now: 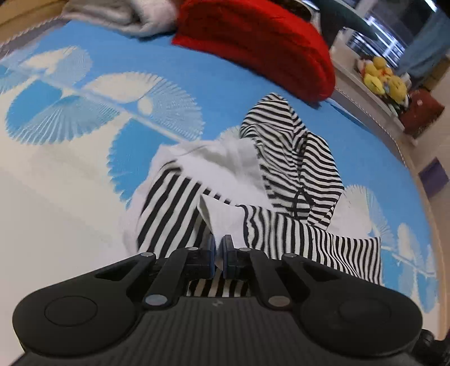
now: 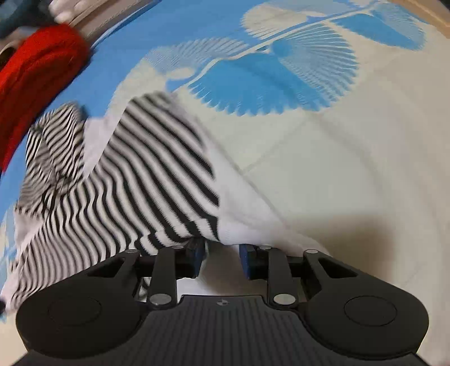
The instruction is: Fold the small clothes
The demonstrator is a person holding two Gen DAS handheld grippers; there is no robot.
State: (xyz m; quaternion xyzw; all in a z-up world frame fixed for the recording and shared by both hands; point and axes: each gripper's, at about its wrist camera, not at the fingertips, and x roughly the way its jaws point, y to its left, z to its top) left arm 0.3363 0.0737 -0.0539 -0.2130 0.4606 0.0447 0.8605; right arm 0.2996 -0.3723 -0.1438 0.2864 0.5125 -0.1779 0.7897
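Observation:
A small black-and-white striped garment (image 1: 292,169) with white panels lies crumpled on the blue and white patterned bed cover (image 1: 84,174). My left gripper (image 1: 219,247) is shut on a white fold of its near edge. In the right wrist view the same garment (image 2: 126,180) is blurred and spreads to the left. My right gripper (image 2: 222,250) has its jaws apart, with the garment's white hem lying over and between the fingertips.
A red knitted garment (image 1: 261,42) lies at the far side of the bed and shows in the right wrist view (image 2: 36,73). A grey-white cloth (image 1: 126,14) lies beside it. Yellow plush toys (image 1: 382,76) sit on a ledge past the bed's right edge.

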